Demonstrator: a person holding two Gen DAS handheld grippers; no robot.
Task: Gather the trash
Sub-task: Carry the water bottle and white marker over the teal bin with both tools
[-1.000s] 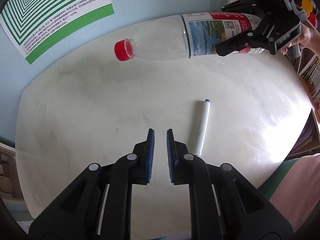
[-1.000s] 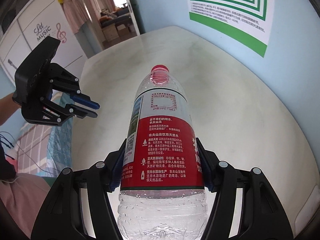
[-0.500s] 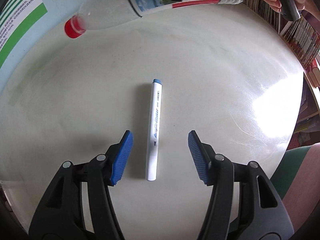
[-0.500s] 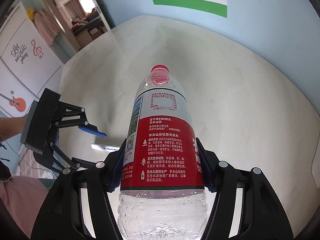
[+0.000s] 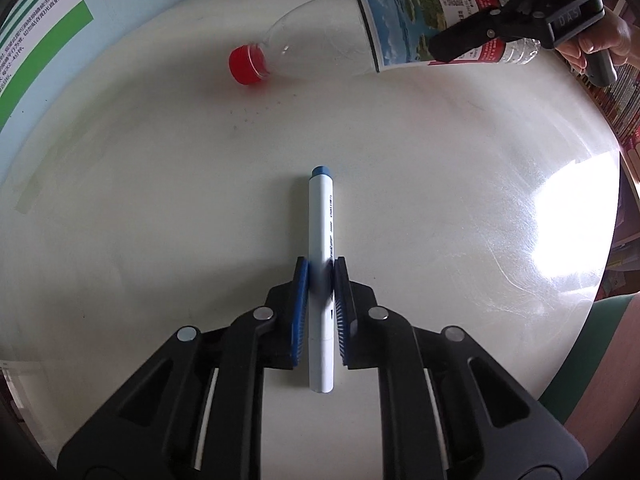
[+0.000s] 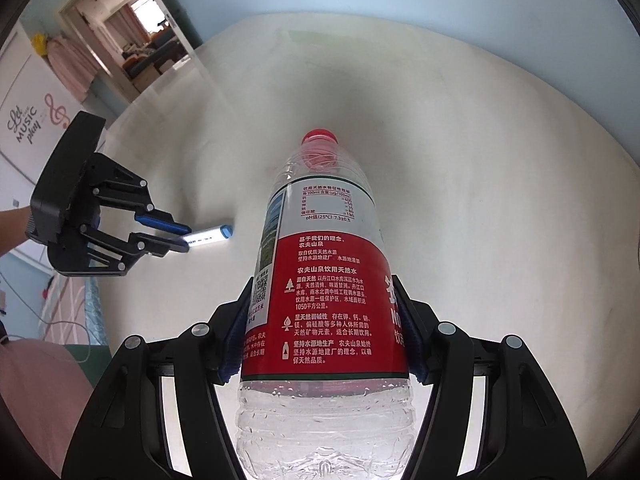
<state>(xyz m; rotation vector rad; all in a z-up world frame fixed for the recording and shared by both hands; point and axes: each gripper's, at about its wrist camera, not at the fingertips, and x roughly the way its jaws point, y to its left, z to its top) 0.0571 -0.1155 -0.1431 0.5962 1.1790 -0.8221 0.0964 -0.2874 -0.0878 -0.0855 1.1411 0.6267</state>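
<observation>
A white marker with a blue cap (image 5: 322,236) lies on the white round table (image 5: 160,200). My left gripper (image 5: 321,268) is shut on the marker's barrel, with the blue cap end pointing away from me. It shows in the right wrist view (image 6: 182,236) too, with the marker (image 6: 208,235) sticking out of it. My right gripper (image 6: 322,300) is shut on an empty clear plastic bottle (image 6: 320,264) with a red label and red cap. It holds the bottle above the table's far side, where the bottle (image 5: 384,36) lies nearly level, cap to the left.
A green and white poster (image 5: 36,24) hangs on the blue wall behind the table. Bookshelves (image 5: 624,92) stand at the right edge. A doorway (image 6: 132,36) and a white cabinet (image 6: 32,120) are beyond the table's left side.
My left gripper opened, came down over the marker and closed on its barrel. My right gripper tilted down toward the table with the bottle still in it.
</observation>
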